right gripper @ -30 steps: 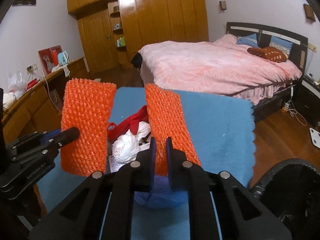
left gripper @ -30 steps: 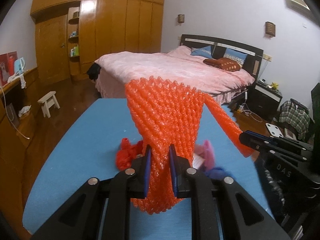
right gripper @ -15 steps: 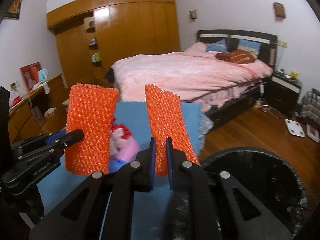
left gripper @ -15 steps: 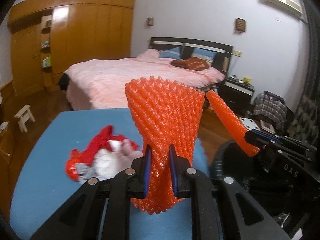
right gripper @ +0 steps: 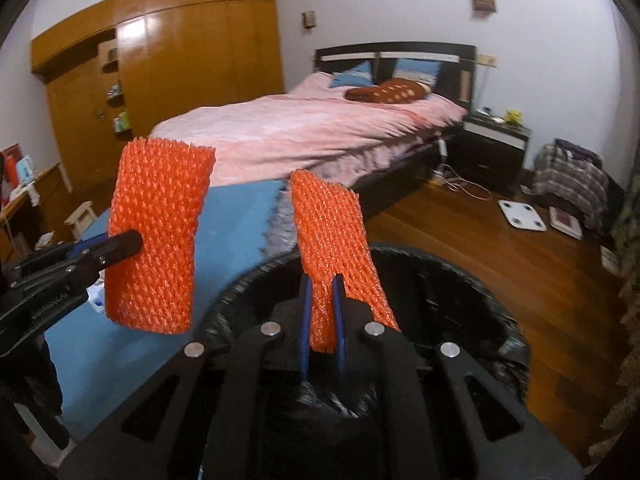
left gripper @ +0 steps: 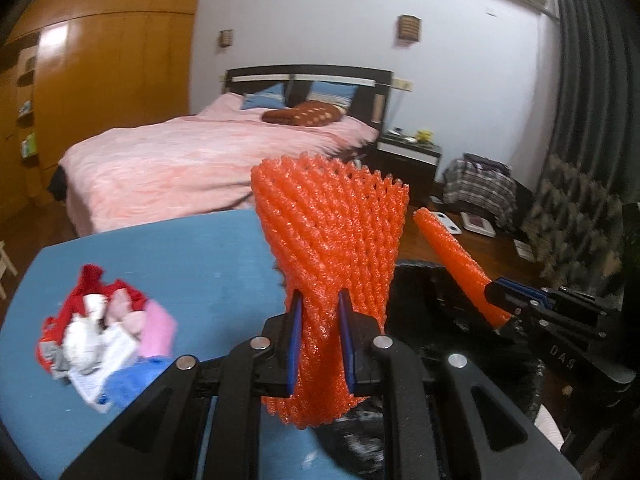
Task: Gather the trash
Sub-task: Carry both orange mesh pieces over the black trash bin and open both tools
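Bed: pink cover, dark headboard, blue pillows and a brown spotted cushion; stands at the far wall beyond the work surface.

Wardrobe: wooden, full height, left of the bed.

Table: covered in blue; the bed lies behind it in both views.

Trash bin: round, lined with a black bag, standing on the wood floor just beside the table's right edge. In the right wrist view its mouth lies directly beneath the right gripper. How much it already holds cannot be made out; the interior is dark and blurred.

Trash pile: red, white, pink and blue scraps heaped together on the table, left of the left gripper, well apart from the bin.

Wide foam net sleeve: orange mesh, held upright, flaring out above the jaws. The left gripper is clamped on its lower part, the mesh pinched narrow between the blue pads. It sits at the table's right edge, beside the bin rim.

Narrow foam net sleeve: orange mesh, flattened, leaning up and to the left. The right gripper is clamped tight on its lower end, jaws nearly together with only the mesh between them. It hangs over the bin mouth.

Both sleeves are clear of the table and the bin, carried side by side, near each other but not touching.
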A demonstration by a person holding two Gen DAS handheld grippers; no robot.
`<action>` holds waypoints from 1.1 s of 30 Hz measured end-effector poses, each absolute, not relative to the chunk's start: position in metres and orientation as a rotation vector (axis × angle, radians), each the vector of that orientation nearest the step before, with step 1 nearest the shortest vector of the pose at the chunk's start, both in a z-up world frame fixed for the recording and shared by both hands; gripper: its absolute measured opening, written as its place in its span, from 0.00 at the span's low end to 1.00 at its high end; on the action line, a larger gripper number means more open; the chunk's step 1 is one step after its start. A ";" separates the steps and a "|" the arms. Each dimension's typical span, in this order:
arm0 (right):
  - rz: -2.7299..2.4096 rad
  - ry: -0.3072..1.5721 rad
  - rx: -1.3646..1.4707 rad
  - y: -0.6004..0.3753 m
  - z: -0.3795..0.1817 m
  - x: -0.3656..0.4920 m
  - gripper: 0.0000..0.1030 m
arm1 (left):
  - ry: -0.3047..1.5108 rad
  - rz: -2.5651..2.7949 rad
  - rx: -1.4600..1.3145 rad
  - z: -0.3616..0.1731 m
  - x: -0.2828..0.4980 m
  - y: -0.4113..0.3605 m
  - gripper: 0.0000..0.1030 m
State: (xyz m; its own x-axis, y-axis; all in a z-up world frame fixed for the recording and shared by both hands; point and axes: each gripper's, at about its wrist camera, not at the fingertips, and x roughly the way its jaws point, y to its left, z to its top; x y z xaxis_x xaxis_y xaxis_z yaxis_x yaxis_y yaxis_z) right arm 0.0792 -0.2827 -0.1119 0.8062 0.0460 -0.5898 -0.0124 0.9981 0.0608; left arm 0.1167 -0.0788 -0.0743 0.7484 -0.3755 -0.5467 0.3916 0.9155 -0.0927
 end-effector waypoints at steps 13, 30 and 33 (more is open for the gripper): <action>-0.112 0.662 0.086 -0.337 -0.131 0.066 0.31 | 0.628 -0.571 0.043 -0.091 0.124 -0.134 0.44; -0.018 0.600 0.103 -0.289 -0.119 0.081 0.93 | 0.573 -0.311 0.024 -0.080 0.118 -0.041 0.93; 0.028 0.601 0.097 -0.265 -0.117 0.091 0.93 | 0.568 -0.245 0.019 -0.080 0.117 -0.013 0.94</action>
